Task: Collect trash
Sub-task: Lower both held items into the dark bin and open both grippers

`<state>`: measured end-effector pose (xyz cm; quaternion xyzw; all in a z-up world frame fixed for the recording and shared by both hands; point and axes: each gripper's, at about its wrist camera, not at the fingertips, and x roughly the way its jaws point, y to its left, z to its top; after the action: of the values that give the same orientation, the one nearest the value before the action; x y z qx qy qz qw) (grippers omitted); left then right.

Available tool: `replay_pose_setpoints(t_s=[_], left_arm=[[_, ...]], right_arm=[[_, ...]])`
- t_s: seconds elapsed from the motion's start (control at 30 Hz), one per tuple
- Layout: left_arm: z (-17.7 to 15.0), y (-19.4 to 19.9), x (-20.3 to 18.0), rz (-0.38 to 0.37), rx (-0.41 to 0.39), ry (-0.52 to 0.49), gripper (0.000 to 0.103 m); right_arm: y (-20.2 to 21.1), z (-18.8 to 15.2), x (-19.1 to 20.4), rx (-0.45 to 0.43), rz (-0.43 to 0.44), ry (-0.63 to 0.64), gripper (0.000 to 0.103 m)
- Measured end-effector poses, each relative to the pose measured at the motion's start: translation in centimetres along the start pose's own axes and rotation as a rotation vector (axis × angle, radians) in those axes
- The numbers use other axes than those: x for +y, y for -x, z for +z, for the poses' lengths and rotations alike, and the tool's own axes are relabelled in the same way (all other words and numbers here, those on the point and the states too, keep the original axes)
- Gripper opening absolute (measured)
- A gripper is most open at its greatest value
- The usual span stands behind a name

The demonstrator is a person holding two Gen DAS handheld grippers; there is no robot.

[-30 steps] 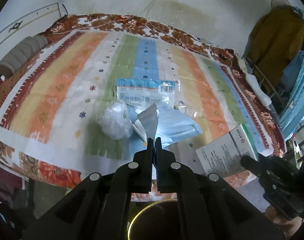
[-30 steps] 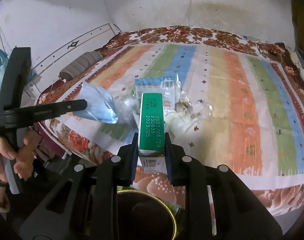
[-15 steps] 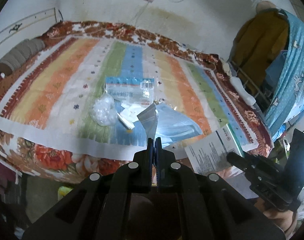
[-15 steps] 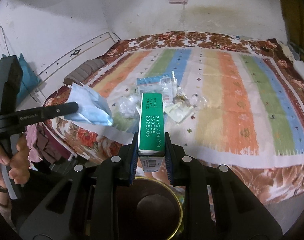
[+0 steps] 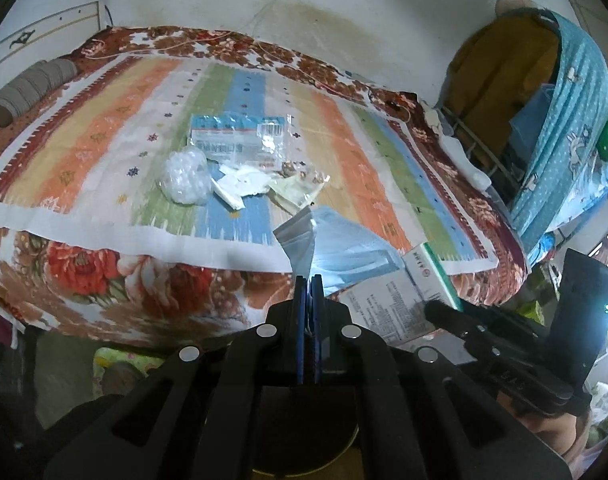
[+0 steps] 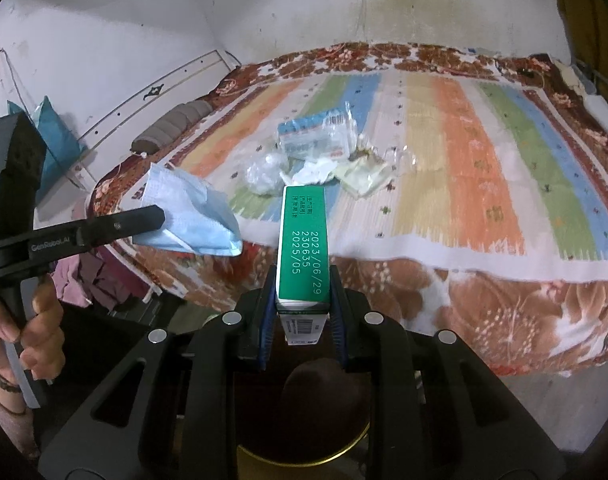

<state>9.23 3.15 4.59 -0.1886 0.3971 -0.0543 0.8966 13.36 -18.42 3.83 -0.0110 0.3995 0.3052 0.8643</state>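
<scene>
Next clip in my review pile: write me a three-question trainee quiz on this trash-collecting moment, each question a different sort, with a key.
1. True or false: the left gripper is shut on the blue face mask.
2. Multiple choice: the right gripper holds A) a crumpled plastic ball, B) a green-and-white carton, C) a paper scrap.
3. Fill in: the clear printed bag lies on the striped ____.

Key
1. True; its jaws pinch the mask's edge.
2. B; the green-and-white carton sits clamped between the jaws, while the crumpled plastic ball lies on the spread.
3. Bedspread.
</scene>
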Motion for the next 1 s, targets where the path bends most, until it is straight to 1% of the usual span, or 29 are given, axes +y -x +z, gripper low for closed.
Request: replay_pose_setpoints(t_s=[0.13, 0.23, 0.37, 0.4, 0.47, 0.53, 0.6, 0.67, 0.77, 0.87, 1.0], left_arm=[[-1.5, 0.1, 0.7, -0.007, 0.016, 0.019, 0.002], [-2.8, -0.4, 1.7, -0.019, 0.065, 0.062, 0.002], [-3.8, -0.3, 1.9, -0.024, 0.101, 0.093, 0.002], [-3.9, -0.4, 1.8, -0.014, 0.108, 0.094, 0.002], [-4.1, -0.7, 2.3, -0.038, 0.135, 0.145, 0.002], [-4.1, -0.6, 2.2, -0.031, 0.137, 0.146, 0.002], [-4.2, -0.7, 1.7, -0.026, 0.141, 0.12, 0.002], [-4.9, -1.6, 1.9, -0.006, 0.158, 0.114, 0.002], [-6.3, -3.4, 2.8, -0.008, 0.225, 0.166, 0.002], [-6.7, -3.9, 2.6, 0.001, 0.237, 0.149, 0.002], [-7.9, -6.0, 3.2, 0.021, 0.306, 0.169, 0.002]], right_arm=[[-0.1, -1.5, 0.3, 0.021, -0.008, 0.005, 0.022], [-0.1, -2.4, 0.2, 0.044, -0.007, -0.002, 0.022], [-0.1, -3.4, 0.2, 0.072, 0.004, -0.01, 0.022], [-0.1, -3.5, 0.3, 0.079, -0.001, -0.01, 0.022], [-0.4, -3.9, 0.2, 0.098, -0.004, -0.014, 0.022], [-0.7, -4.3, 0.2, 0.118, 0.002, -0.022, 0.022], [-1.1, -4.6, 0.3, 0.134, 0.001, -0.024, 0.022], [-1.4, -4.8, 0.3, 0.149, 0.0, -0.029, 0.022], [-2.4, -5.0, -0.1, 0.182, -0.009, -0.05, 0.022], [-3.2, -5.3, -0.1, 0.215, -0.018, -0.052, 0.022], [-4.2, -5.7, -0.1, 0.258, -0.016, -0.065, 0.022]])
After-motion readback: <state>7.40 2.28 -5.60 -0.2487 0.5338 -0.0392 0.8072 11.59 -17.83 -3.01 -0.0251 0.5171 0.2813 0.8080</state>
